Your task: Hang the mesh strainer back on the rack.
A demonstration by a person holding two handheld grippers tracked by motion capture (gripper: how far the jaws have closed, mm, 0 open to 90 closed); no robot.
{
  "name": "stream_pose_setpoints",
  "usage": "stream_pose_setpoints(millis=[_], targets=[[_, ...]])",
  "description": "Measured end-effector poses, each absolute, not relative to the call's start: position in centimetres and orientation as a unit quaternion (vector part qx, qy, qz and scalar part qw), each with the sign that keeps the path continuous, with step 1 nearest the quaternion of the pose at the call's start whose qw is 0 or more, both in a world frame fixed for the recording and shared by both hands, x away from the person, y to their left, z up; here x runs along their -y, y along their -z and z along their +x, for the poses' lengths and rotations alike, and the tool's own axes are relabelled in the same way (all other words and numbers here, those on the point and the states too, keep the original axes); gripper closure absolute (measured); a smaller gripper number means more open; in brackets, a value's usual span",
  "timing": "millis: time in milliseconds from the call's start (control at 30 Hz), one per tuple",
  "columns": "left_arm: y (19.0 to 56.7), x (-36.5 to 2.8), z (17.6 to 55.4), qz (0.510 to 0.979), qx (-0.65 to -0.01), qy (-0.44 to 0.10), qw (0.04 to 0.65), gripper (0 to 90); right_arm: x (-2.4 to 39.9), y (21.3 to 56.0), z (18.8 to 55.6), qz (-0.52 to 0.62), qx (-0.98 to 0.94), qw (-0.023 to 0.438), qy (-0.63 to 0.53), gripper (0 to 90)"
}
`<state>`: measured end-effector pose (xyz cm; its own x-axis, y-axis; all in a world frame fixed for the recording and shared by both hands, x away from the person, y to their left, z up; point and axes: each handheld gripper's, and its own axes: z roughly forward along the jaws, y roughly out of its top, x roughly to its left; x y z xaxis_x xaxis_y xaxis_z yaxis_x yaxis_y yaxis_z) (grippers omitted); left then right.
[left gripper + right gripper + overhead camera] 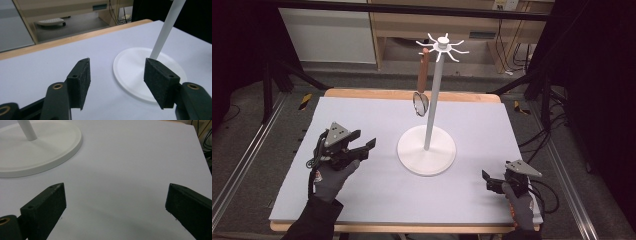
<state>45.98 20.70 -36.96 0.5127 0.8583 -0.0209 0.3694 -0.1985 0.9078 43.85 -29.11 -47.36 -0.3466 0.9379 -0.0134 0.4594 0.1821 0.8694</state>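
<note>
Overhead and tool-mounted views of a desk (pixel 377 210) covered by a pale lilac mat, with a white hook stand (pixel 428 125) on it. The stand has a round flat base (pixel 412 159) just right of the mat's middle, an upright pole (pixel 433 95) and a crown of curved hooks (pixel 443 47) at the top. A strainer (pixel 421 90) with a brown wooden handle hangs from a hook on the left side of the crown; its round mesh head sits at the lower end, just beside the pole and well above the base.

The left tool (pixel 362 148), held in a gloved hand (pixel 329 177), is over the mat to the left of the base and points toward it. Its jaws stand wide apart with nothing between them; in the left gripper view (pixel 117 83) the base (pixel 132 67) and the foot of the pole (pixel 162 35) appear beyond the pads.

The right tool (pixel 488 181), in the other gloved hand (pixel 519 205), is near the front right corner of the mat, apart from the base. In the right gripper view (pixel 115 207) its jaws are spread wide over bare mat, holding nothing, with the base (pixel 60 152) at upper left.
</note>
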Motion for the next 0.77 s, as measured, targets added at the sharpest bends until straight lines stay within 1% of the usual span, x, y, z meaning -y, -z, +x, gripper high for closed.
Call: stream_pose_setpoints(millis=[33, 267, 500, 600, 767], targets=[[37.7, -21.3, 45.8, 0.731, -0.428, -0.257, 0.465, 37.3, 29.1, 47.4, 43.8, 0.492, -0.711, 0.292, -0.410, 3.5], [40.0, -23.1, 45.7, 0.731, -0.450, -0.259, 0.443, 35.5, 29.1, 47.4, 43.9, 0.497, -0.709, 0.287, -0.410, 3.5], [42.3, -25.7, 44.8, 0.717, -0.479, -0.269, 0.428, 34.5, 29.3, 47.5, 44.0, 0.501, -0.710, 0.293, -0.399, 3.3], [43.7, -26.9, 45.0, 0.710, -0.496, -0.281, 0.413, 34.5, 30.0, 47.9, 44.0, 0.524, -0.698, 0.278, -0.401, 3.5], [44.7, -27.8, 44.7, 0.714, -0.504, -0.277, 0.400, 34.0, 30.7, 47.8, 43.8, 0.539, -0.683, 0.278, -0.408, 3.3]])
